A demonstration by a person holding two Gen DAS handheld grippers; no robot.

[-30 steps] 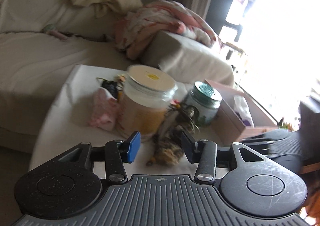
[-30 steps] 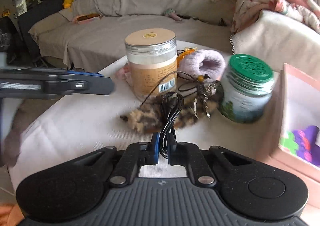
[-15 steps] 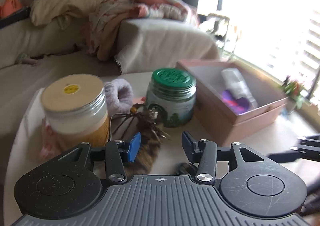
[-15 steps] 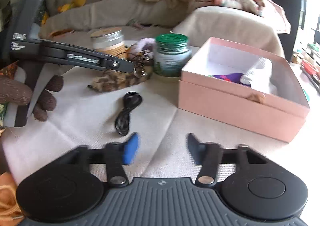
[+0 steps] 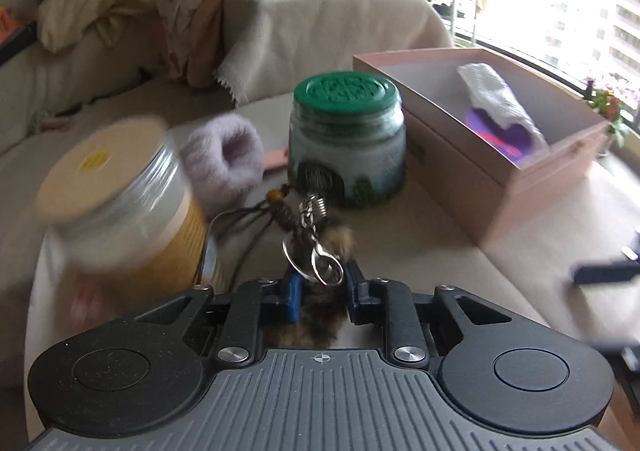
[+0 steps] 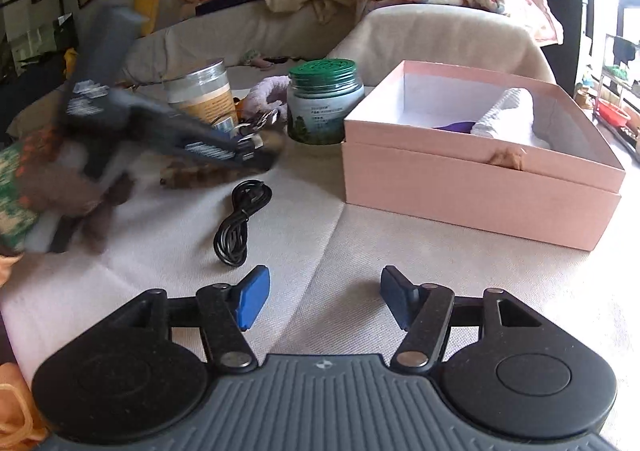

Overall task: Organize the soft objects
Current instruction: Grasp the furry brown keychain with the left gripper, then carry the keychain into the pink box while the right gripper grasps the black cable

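Observation:
A brown furry keychain [image 5: 338, 245] with metal rings lies on the cloth-covered table, beside a lilac fuzzy slipper [image 5: 224, 167]. My left gripper [image 5: 323, 291] is closing, its pads pressed into the fur on both sides. In the right wrist view the same gripper [image 6: 256, 155], held by a gloved hand, sits on the furry keychain [image 6: 200, 173]. My right gripper [image 6: 324, 299] hovers over bare cloth, its jaws opening with nothing between them. An open pink box [image 6: 460, 179] on the right holds a white cloth [image 6: 508, 111] and a purple item.
A green-lidded jar [image 5: 346, 139] and a beige-lidded jar [image 5: 120, 203] stand close behind the keychain. A coiled black cable [image 6: 240, 223] lies loose in front of my right gripper. A sofa piled with blankets and cushions runs behind the table.
My left gripper swung right and closed on the furry keychain. My right gripper let go of the black cable, opened and drew back from it.

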